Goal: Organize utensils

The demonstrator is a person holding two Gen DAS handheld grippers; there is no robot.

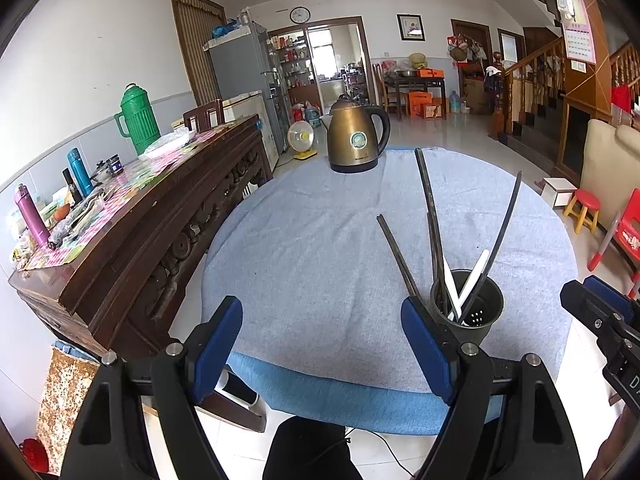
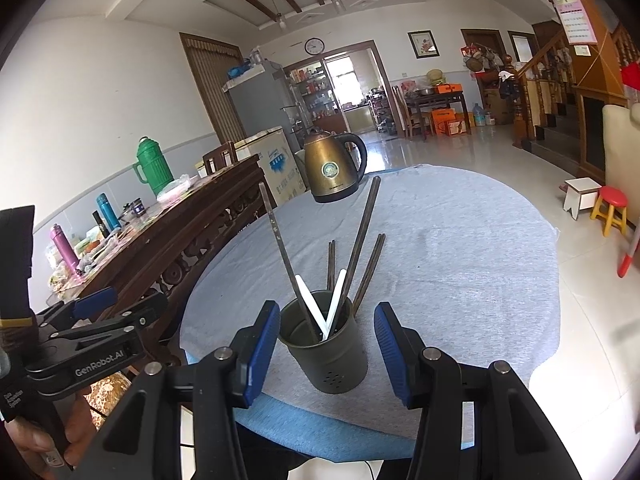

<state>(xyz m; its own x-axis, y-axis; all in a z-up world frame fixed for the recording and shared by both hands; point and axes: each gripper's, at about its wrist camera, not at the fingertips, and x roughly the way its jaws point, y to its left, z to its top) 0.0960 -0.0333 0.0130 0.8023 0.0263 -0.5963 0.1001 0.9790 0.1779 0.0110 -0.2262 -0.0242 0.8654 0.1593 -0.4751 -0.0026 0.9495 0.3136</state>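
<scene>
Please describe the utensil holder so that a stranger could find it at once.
Look at the round table under the grey-blue cloth. The holder stands near its front edge, opposite the brass kettle. It is a dark perforated cup bristling with dark chopsticks and two white ones.

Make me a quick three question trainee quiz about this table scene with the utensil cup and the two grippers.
1. True or false: the utensil cup lies tipped over.
2. What stands at the far edge of the table cloth? A) kettle B) bowl C) pan
3. Which gripper has the cup between its open fingers?

Key:
1. False, it stands upright, holding dark chopsticks and white utensils.
2. A, the kettle.
3. The right gripper; the left gripper is empty.
</scene>
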